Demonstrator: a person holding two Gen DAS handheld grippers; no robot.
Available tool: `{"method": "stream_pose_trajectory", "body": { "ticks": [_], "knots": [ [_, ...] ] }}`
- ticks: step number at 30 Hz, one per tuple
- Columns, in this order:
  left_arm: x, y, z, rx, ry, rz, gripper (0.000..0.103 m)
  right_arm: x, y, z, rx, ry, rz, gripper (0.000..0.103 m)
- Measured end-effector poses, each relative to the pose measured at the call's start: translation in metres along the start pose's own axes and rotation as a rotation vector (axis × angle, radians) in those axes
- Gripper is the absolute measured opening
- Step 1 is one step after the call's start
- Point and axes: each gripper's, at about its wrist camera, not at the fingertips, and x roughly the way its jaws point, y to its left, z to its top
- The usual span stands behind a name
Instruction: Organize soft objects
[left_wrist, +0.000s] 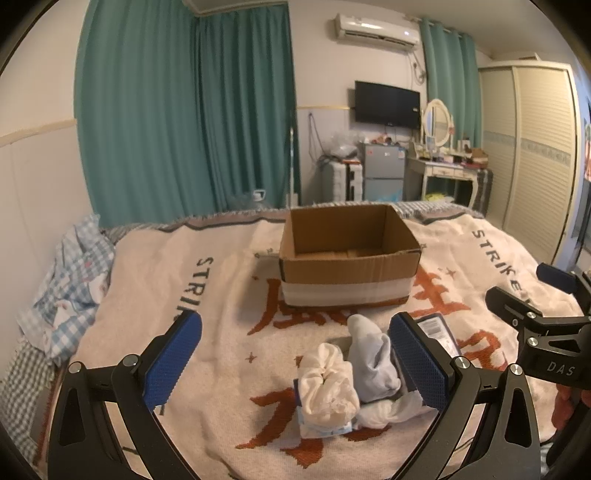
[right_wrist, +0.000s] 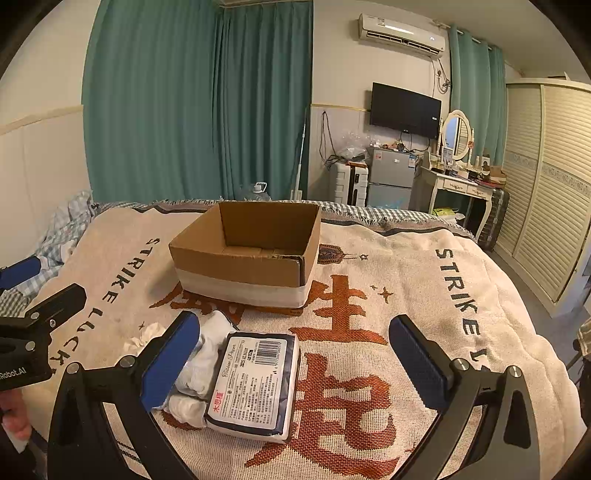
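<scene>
The soft things sit in one small heap on the bed blanket (right_wrist: 424, 266), just on your side of the open cardboard box (left_wrist: 347, 254): a cream rolled cloth (left_wrist: 327, 391), a pale blue sock (left_wrist: 373, 358) leaning against it, a white cloth (left_wrist: 388, 410) under both, and beside them a wrapped tissue pack (right_wrist: 255, 380) lying label up. The box looks empty from what both wrist views show, so the sorting seems barely begun.

Your left claw (left_wrist: 295, 373) has its blue pads wide apart, holding nothing, with the cream roll and the sock lying between them. Your right claw (right_wrist: 295, 363) is just as wide open and empty, with the tissue pack between its pads and nearer the left one.

The risks, as I judge them:
- The heap is touching all round. Close on the cream roll and you may pinch the sock or the white cloth with it, and drag the rest along.
- A rolled cloth can come undone if you grip only its loose outer fold; take it across the bulk.
- The tissue pack's wrapper looks slick and the pack gives, so a shallow grip on the edge may slide off.
- Your two claws are working close together; reaching in at once could knock them against each other.
- The blanket is soft, so pressing down may snag its weave.
</scene>
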Motion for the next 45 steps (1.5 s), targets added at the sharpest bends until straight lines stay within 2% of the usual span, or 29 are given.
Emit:
{"method": "stream_pose_trajectory", "body": {
  "ticks": [20, 35, 39, 43, 45],
  "knots": [
    [-0.001, -0.004, -0.002, 0.002, 0.005, 0.001, 0.103, -0.002, 0.0, 0.002, 0.006, -0.008, -0.005, 0.103],
    [-0.023, -0.011, 0.001, 0.01, -0.019, -0.008, 0.103, -0.034, 0.0, 0.009, -0.001, -0.051, 0.007, 0.103],
    [-0.01, -0.01, -0.01, 0.008, 0.021, -0.005, 0.103, -0.028, 0.001, 0.006, -0.006, -0.025, 0.005, 0.103],
    [0.021, -0.011, -0.029, 0.015, 0.11, -0.007, 0.101, -0.001, 0.001, -0.007, -0.011, 0.051, 0.01, 0.103],
    [0.038, -0.014, -0.041, 0.017, 0.164, -0.018, 0.096, 0.016, 0.002, -0.015, -0.014, 0.095, 0.005, 0.103]
  ]
}}
